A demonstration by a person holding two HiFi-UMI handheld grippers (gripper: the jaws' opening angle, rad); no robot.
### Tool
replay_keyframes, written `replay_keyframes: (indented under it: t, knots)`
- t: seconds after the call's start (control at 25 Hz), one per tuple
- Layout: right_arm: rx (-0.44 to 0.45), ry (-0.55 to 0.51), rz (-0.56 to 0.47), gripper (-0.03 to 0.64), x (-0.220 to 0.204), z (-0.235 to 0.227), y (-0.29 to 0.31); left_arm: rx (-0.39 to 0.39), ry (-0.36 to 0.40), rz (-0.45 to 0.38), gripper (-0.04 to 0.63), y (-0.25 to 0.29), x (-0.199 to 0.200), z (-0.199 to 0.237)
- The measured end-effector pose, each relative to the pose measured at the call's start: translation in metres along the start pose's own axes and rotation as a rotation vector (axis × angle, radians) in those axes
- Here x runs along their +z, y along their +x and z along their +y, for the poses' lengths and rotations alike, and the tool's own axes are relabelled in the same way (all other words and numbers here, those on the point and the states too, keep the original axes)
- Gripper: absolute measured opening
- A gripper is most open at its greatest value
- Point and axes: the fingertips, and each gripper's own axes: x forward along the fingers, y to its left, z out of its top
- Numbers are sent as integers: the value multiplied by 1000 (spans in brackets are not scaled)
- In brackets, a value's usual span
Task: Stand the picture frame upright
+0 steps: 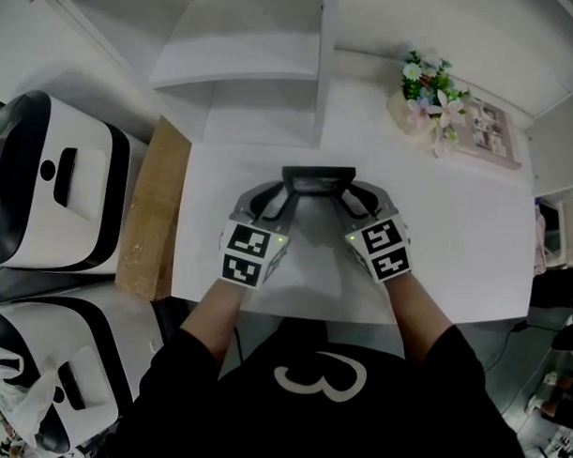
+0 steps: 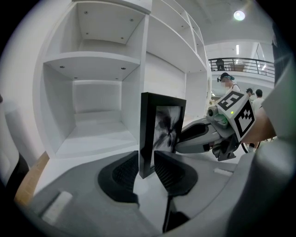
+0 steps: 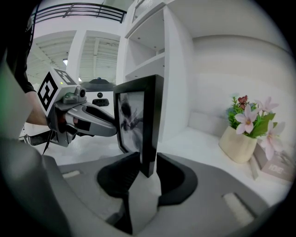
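Note:
A black picture frame (image 1: 318,178) stands upright on the white table (image 1: 456,255), in front of the shelf unit. My left gripper (image 1: 283,193) holds its left side edge. In the left gripper view the frame (image 2: 163,129) rises from between the pads, and the gripper (image 2: 145,169) is shut on that edge. My right gripper (image 1: 357,193) sits at the opposite side edge. In the right gripper view the frame (image 3: 138,120) stands between the pads of this gripper (image 3: 148,169), which lie close beside it without visibly pressing. Each gripper shows in the other's view: the right one (image 2: 217,134), the left one (image 3: 78,118).
A white shelf unit (image 1: 243,56) stands right behind the frame. A pot of flowers (image 1: 430,101) and a pink card (image 1: 490,132) sit at the table's far right. A brown board (image 1: 154,209) and white-and-black machines (image 1: 50,185) are left of the table.

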Motion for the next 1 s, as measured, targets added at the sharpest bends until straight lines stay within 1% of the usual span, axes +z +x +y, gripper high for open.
replay_keyframes:
  t: [0.16,0.28,0.4,0.56,0.64,0.76,0.88,1.0]
  knots:
    - [-14,-12,-1,126,-1,-4,-3,-6,-14,-1,105,-3,3,-2]
    - [-13,-1,-4,129,3,-2,-9,-10,-27,1,135,-5,2,-3]
    - [-23,1,-28,130,8,-4,-17,-14,-57,-8,149,-11,5,-5]
    - [-25,21,-19,130,2,1,-37,-44,-113,-4,169,-25,2,-17]
    - [-24,48,-29,130,0,6,-53,-55,-141,-4,172,-37,1,-25]
    - [-4,91,-74,131,8,22,-87,-78,-178,-31,172,-64,7,-45]
    - [36,126,-124,130,20,48,-127,-119,-214,-56,172,-97,13,-77]
    - [89,143,-186,118,39,72,-168,-122,-247,-89,172,-130,24,-100]
